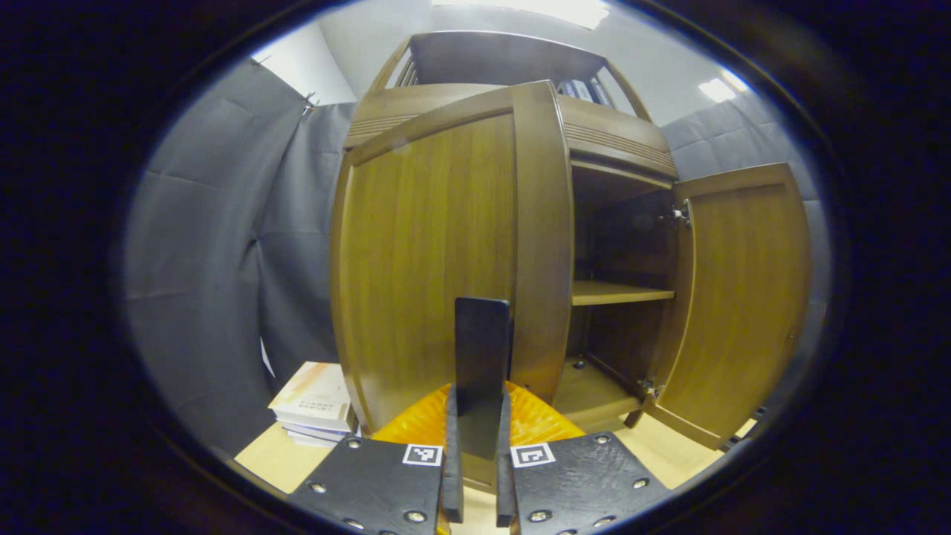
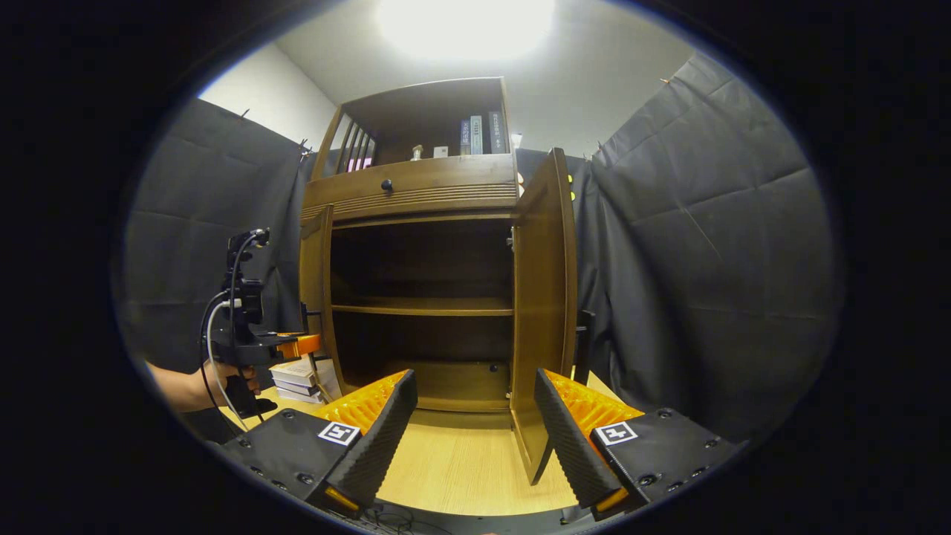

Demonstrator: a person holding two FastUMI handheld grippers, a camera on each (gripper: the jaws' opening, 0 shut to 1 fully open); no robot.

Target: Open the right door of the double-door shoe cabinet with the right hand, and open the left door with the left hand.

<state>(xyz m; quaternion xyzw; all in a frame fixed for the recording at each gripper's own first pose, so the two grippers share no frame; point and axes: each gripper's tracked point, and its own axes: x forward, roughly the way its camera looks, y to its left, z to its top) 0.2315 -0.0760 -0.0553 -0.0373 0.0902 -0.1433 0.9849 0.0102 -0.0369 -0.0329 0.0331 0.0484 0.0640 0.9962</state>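
The wooden shoe cabinet (image 1: 617,141) fills the left gripper view. Its left door (image 1: 423,245) stands swung partway out towards me, and my left gripper (image 1: 479,405) is shut on that door's flat black handle (image 1: 481,342). The right door (image 1: 743,297) hangs wide open, baring a shelf (image 1: 620,293) inside. In the right gripper view my right gripper (image 2: 474,379) is open with nothing between its fingers, low in front of the cabinet and just left of the right door (image 2: 546,297), seen edge-on. A hand (image 2: 215,383) holds the left gripper (image 2: 306,344) at the left door (image 2: 316,282).
A stack of books (image 1: 312,405) lies on the pale wooden floor (image 2: 461,461) left of the cabinet. Above the doors are a drawer with a knob (image 2: 386,184) and an open shelf with books (image 2: 475,134). Grey cloth walls close in on both sides.
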